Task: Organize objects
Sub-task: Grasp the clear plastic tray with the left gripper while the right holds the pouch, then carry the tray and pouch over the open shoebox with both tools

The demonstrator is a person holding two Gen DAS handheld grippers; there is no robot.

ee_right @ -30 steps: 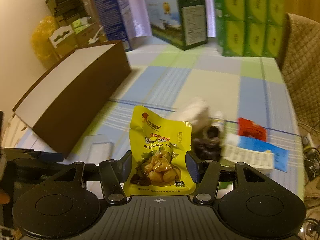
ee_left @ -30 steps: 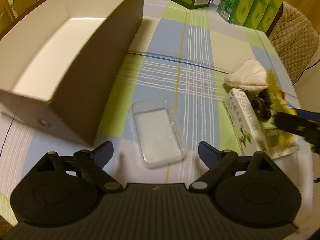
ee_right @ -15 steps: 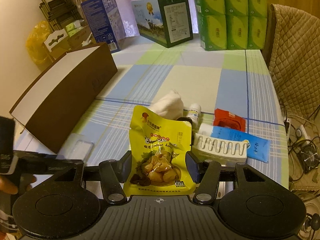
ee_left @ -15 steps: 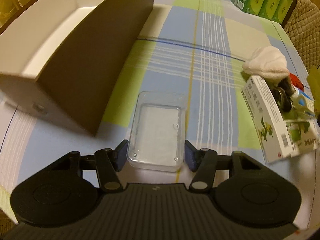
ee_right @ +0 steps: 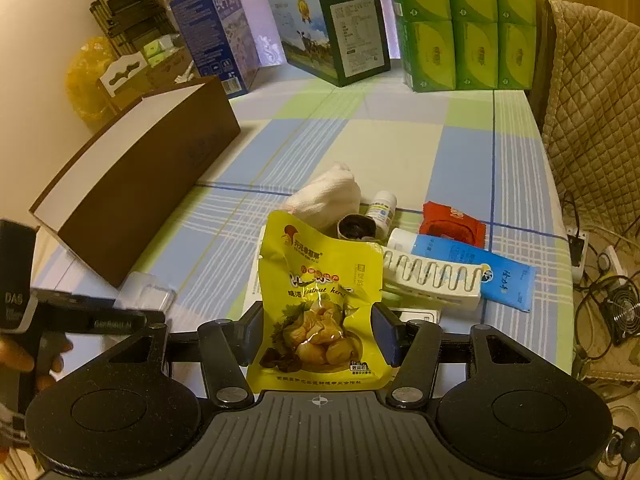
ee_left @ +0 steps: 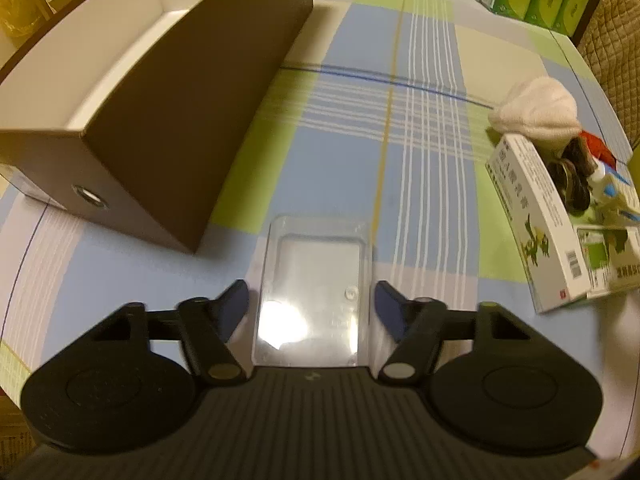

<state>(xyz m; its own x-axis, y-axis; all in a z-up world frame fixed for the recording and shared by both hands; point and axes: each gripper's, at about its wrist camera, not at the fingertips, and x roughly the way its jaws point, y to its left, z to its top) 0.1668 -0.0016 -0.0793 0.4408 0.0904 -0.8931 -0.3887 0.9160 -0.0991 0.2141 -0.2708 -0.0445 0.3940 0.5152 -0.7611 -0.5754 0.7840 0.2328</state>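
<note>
A clear plastic tray (ee_left: 312, 292) lies lengthwise between the fingers of my left gripper (ee_left: 312, 298), which press on its two long sides just right of the brown box's near corner. That open-topped brown box (ee_left: 180, 120) has a white inside. My right gripper (ee_right: 318, 332) is shut on a yellow chestnut snack pouch (ee_right: 320, 280), held upright above the table's near right part. Beyond the pouch lies a pile: white cloth (ee_right: 328, 196), small white bottle (ee_right: 382, 208), red sachet (ee_right: 452, 224), blue tube (ee_right: 480, 268), white ribbed piece (ee_right: 432, 280). A white-green carton (ee_left: 536, 220) lies at its near side.
Green tissue packs (ee_right: 468, 24), a cow-print carton (ee_right: 336, 32) and a blue box (ee_right: 216, 36) line the far table edge. A quilted chair (ee_right: 592, 120) stands at the right, with cables and a small fan (ee_right: 624, 312) on the floor. A hand (ee_right: 16, 360) shows at lower left.
My left gripper moved forward over the clear tray and its fingers narrowed onto the tray's sides. The right gripper rose and pulled back, still holding the yellow pouch.
</note>
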